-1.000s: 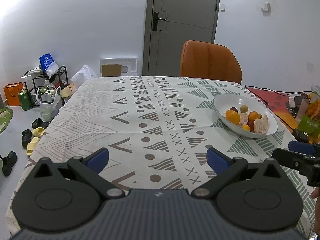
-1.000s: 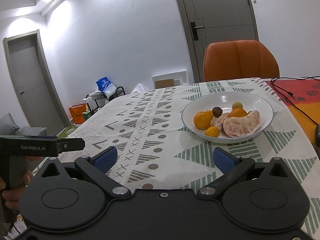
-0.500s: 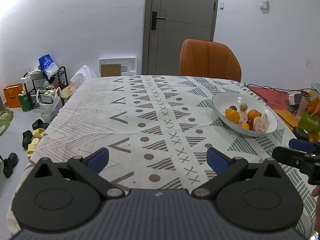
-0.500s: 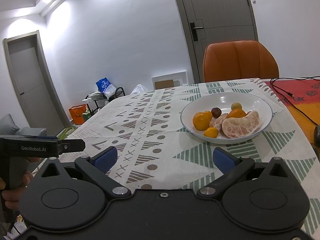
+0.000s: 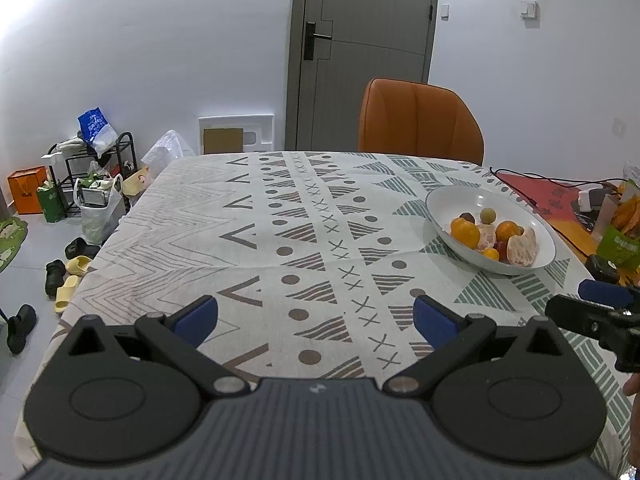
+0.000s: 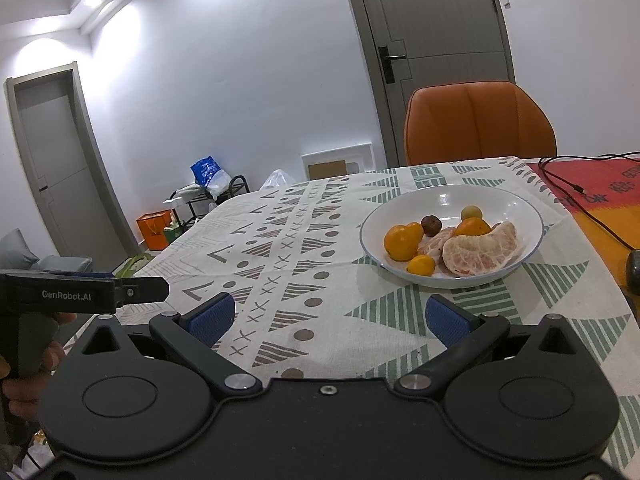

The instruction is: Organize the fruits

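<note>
While both claws hover spread and empty above the patterned table [image 5: 256, 240], left claw [image 5: 316, 318], right claw [image 6: 327, 317], white bowl [image 6: 524, 208] of oranges [image 6: 402, 241], peeled segments [image 6: 478, 249] and small fruits ahead of the right claw, orange chair [image 6: 480, 122] beyond

Fruit bowl on the right half of the bench, both grippers at the near edge

The bowl [image 6: 452, 236] sits on the bench [image 5: 248, 240], toward its right side, with a chair [image 5: 420, 120] behind the far edge and a door [image 5: 364, 52] behind that. In the bowl, a peeled segment [image 6: 480, 248] lies nearest the front right, a whole orange [image 6: 402, 240] to its left, a small fruit [image 6: 421, 266] before them, and two small round fruits [image 6: 431, 225] toward the back. A cable [image 6: 576, 188] runs over the bench to the right of the bowl. The left gripper [image 5: 316, 316] and right gripper [image 6: 328, 316] hang over the near edge, left of the bowl and before it. On the floor left of the bench stand a rack [image 5: 96, 160], bags [image 5: 98, 204] and shoes [image 5: 68, 268].
</note>
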### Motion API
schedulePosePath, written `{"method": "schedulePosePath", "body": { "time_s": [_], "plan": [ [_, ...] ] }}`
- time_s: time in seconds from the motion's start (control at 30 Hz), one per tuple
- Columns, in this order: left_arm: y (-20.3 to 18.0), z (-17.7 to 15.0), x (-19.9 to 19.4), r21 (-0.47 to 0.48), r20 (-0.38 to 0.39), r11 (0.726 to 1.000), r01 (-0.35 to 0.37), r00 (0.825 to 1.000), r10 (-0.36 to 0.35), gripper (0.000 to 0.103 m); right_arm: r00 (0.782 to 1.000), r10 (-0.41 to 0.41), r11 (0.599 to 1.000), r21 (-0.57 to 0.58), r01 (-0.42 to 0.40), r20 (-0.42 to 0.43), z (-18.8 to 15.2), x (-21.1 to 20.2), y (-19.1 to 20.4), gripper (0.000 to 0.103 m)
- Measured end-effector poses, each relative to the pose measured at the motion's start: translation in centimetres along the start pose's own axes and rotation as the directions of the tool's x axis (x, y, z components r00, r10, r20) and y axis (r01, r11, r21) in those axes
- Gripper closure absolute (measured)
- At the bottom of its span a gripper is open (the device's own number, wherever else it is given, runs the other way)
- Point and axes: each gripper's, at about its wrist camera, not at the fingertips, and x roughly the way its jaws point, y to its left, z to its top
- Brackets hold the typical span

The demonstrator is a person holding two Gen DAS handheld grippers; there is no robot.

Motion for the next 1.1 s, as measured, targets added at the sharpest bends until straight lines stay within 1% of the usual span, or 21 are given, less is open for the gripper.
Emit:
{"method": "schedulePosePath", "body": {
  "time_s": [0.73,1.1],
  "plan": [
    [-0.39,0.38,-0.6,0.009,0.007,1.0,0.002,1.0,-0.002,0.0,1.0,0.0,1.0,-0.005,0.0,0.009,0.17,-0.32,0.05,0.0],
    [-0.45,0.23,-0.71,0.008,0.005,1.0,0.013,1.0,-0.013,0.0,1.0,-0.006,1.0,-0.007,0.006,0.009,0.15,-0.43,0.12,0.0]
  ]
}}
